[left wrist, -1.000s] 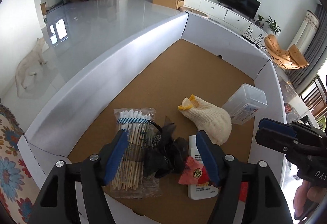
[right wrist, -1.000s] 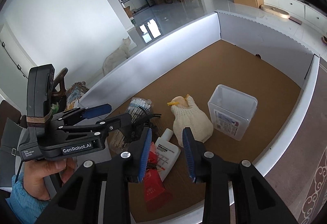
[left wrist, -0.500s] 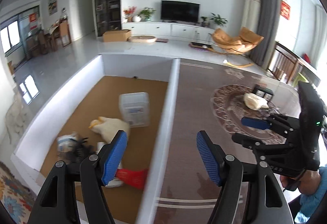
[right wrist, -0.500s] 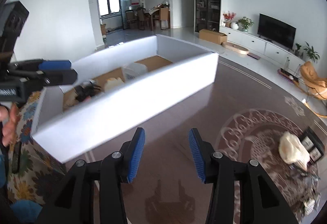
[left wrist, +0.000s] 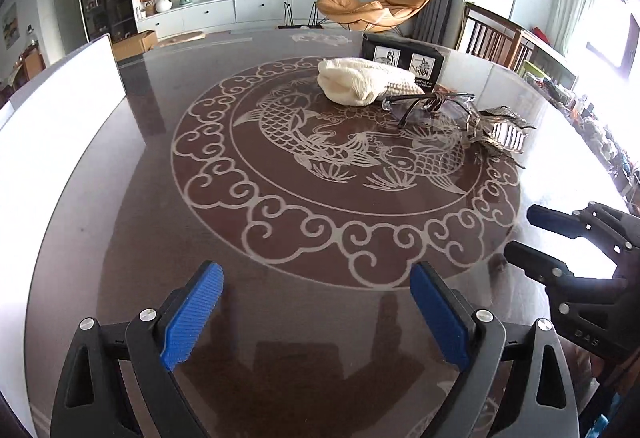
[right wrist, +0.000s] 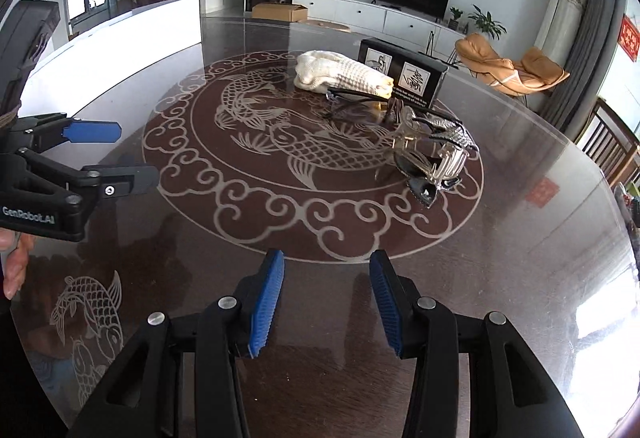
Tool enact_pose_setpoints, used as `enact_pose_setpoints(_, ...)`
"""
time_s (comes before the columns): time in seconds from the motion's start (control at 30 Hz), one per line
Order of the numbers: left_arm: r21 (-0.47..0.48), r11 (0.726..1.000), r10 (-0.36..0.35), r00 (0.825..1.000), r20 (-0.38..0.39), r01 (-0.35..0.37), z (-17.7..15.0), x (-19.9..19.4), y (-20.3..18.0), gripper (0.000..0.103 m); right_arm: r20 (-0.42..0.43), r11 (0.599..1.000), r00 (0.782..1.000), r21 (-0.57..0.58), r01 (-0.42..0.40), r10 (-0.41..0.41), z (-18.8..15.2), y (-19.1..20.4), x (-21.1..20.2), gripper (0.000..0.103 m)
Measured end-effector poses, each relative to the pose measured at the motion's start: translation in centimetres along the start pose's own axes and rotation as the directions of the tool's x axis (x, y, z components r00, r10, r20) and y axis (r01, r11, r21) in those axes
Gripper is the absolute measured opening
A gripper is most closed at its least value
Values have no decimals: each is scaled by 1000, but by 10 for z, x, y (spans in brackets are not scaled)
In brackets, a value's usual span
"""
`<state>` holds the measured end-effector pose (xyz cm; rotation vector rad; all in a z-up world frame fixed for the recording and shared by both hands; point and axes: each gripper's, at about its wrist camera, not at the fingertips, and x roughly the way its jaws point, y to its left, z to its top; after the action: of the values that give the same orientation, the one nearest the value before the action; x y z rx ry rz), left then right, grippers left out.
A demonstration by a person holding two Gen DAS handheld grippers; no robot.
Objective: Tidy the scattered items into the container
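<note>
Left gripper point(left wrist: 316, 312) angled down over glossy table point(left wrist: 280, 238), jaws opening, empty, right gripper point(right wrist: 326, 302) alongside, parted, empty, far right: ribbed knit glove point(left wrist: 360, 84), clear glasses point(left wrist: 430, 106), toothed hair clip point(left wrist: 500, 132), white-walled container point(left wrist: 56, 126) far left

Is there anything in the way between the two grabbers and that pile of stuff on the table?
No. Only bare table lies between the left gripper, jaws opening, the right gripper, and the glove, glasses and hair clips.
</note>
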<state>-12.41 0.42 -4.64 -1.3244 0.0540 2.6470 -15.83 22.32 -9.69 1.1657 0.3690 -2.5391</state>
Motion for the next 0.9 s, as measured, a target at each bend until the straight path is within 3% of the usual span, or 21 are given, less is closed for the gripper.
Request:
enact_pose_setpoints(0.17,22,999,49,999,-13,-48,3,10,-6,96,-14,999,1000,47,19,-19,7,-8,13,50)
enact_pose_setpoints(0.23,23,999,46,999,-23,-45,3,10,-4,103,-24,996,1000,92,18,-16,7,-12,17,61)
enact_pose_setpoints(0.3,22,999,48,999,-26,-48,3,11,-5,103,-34,990,999,144,-4,9,6,-20,20,67)
enact_pose_setpoints(0.9,21,999,50,998,-25,-49,3,11,-4,103,-35,988,999,152,9,-4,1,-16,16,70)
